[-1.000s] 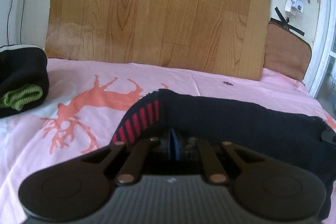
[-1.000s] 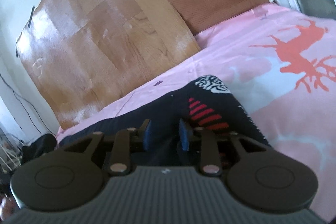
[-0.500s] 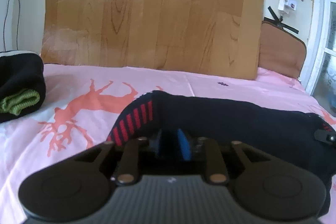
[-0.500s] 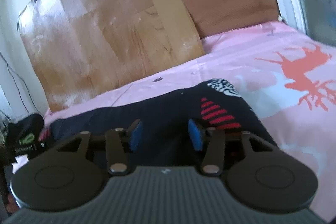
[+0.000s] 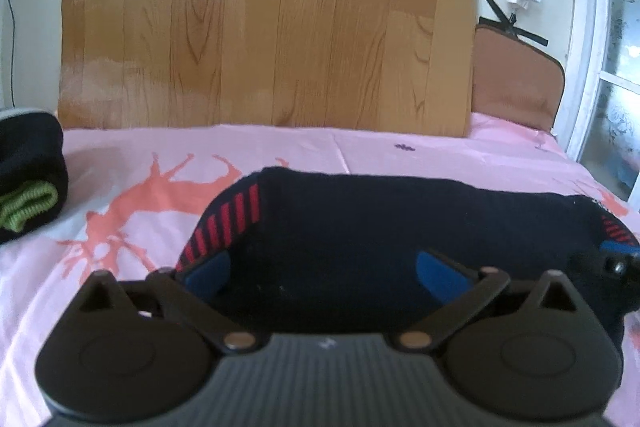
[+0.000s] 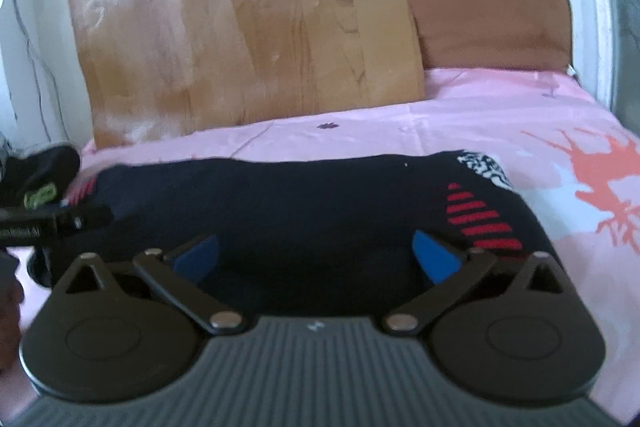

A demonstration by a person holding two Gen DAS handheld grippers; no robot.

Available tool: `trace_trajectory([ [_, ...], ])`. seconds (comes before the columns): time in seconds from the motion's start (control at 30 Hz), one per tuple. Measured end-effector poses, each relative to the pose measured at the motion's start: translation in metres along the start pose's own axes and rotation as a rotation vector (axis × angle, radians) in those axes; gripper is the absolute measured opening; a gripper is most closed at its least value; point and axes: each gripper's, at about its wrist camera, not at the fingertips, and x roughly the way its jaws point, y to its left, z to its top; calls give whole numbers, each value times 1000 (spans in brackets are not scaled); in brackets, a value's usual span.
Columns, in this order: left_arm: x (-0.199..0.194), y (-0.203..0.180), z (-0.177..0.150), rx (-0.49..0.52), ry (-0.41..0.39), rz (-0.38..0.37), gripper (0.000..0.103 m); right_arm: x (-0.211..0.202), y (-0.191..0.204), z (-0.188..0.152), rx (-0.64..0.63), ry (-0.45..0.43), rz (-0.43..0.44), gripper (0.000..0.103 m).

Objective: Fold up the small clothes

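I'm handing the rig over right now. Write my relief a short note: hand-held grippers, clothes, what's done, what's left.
Left hand-held gripper: jaws opening, pads off the cloth, over the dark sock's left end.
Right hand-held gripper: jaws opening, pads also clear, over the same sock's right end.
The sock lies stretched flat across the pink sheet, red stripes at both ends.
A rolled dark bundle with a green cuff sits at far left.
Done: sock laid out and let go.
Left: likely fold it, then set it by the bundle.
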Motion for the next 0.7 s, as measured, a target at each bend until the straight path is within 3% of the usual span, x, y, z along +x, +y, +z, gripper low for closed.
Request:
trace_trajectory([
  [0.23,6,2,0,-11,47,-17,103,-6,-13,-2,199,-65,70,103],
  [0.43,7,-2,-1,42,88,-10,103,-3,2,1,132,-34,30,103],
  [0.7,8,-8,-1,81,107,9,103,-4,-2,-1,142,-39,31,103],
])
